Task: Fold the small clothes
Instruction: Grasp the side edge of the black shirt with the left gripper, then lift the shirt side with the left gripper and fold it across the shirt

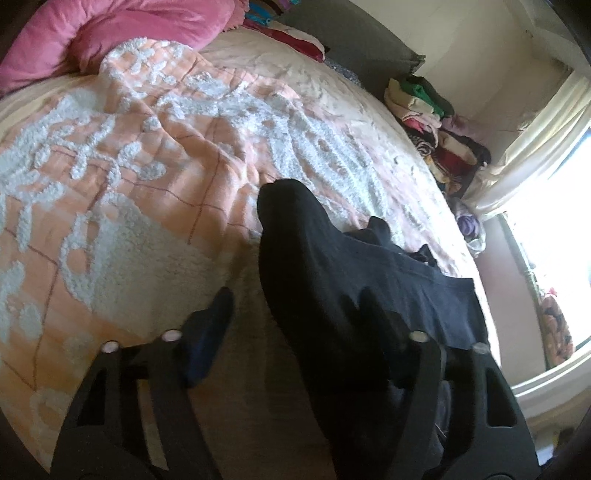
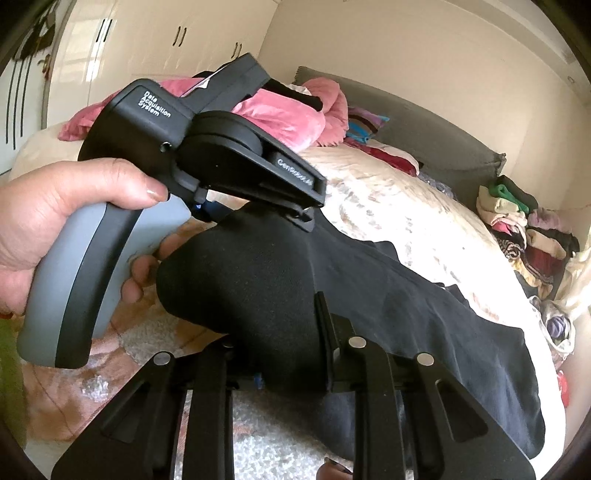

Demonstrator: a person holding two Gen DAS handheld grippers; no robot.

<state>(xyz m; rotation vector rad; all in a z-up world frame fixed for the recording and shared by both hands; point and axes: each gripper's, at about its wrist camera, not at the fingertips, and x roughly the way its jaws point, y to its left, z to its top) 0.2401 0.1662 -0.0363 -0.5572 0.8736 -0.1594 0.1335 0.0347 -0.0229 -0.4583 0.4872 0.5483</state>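
A black garment hangs stretched over the bed; in the right wrist view the garment runs from a bunched end at left to a flat part at right. My left gripper stands open: its left finger is bare, its right finger is hidden under the cloth draped over it. In the right wrist view the left gripper sits on the bunched end, held by a hand. My right gripper has the cloth between its fingers; the fingertips are hidden by it.
The bed has a peach and white tufted bedspread. A pink quilt lies at its head. A pile of mixed clothes sits at the bed's far side by the curtain and window. White wardrobes stand behind.
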